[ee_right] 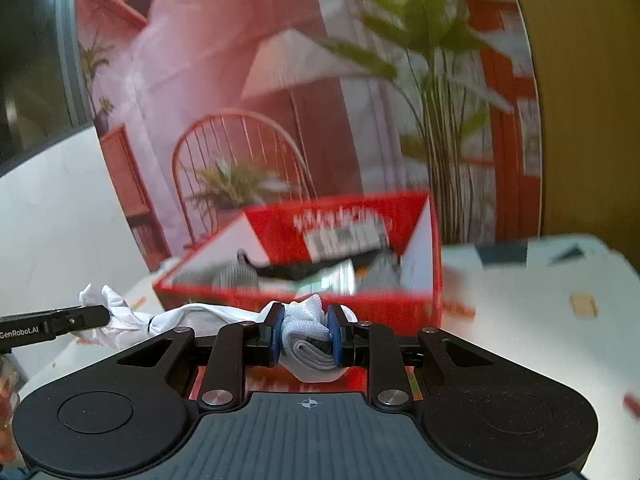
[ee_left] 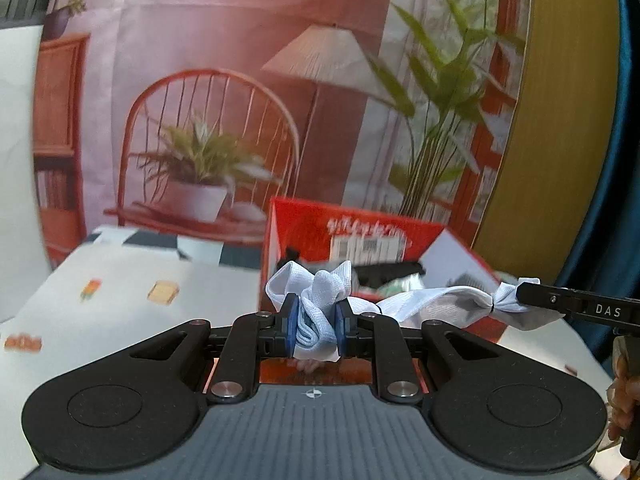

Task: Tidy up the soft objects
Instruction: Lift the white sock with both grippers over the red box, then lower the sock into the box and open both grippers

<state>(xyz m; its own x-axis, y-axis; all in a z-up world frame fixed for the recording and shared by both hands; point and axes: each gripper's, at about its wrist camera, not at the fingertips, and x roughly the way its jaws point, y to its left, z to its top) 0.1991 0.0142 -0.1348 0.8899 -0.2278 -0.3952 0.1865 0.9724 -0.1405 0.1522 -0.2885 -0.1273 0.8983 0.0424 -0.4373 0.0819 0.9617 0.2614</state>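
Observation:
A white sock (ee_left: pixel 420 304) hangs stretched between my two grippers, in the air in front of an open red box (ee_left: pixel 360 232). My left gripper (ee_left: pixel 316 320) is shut on one bunched end, with cloth bulging above its blue pads. In the same view my right gripper (ee_left: pixel 518 293) comes in from the right and pinches the other end. In the right wrist view my right gripper (ee_right: pixel 306 330) is shut on a folded wad of the sock (ee_right: pixel 192 316), and my left gripper (ee_right: pixel 108 314) grips the far end at the left. The red box (ee_right: pixel 340 220) holds dark, grey and white soft items.
The box stands on a table (ee_left: pixel 140 280) covered with a white patterned cloth. A backdrop (ee_left: pixel 240 80) printed with a chair, a lamp and plants rises right behind it. A person's hand (ee_left: pixel 624 380) shows at the right edge of the left wrist view.

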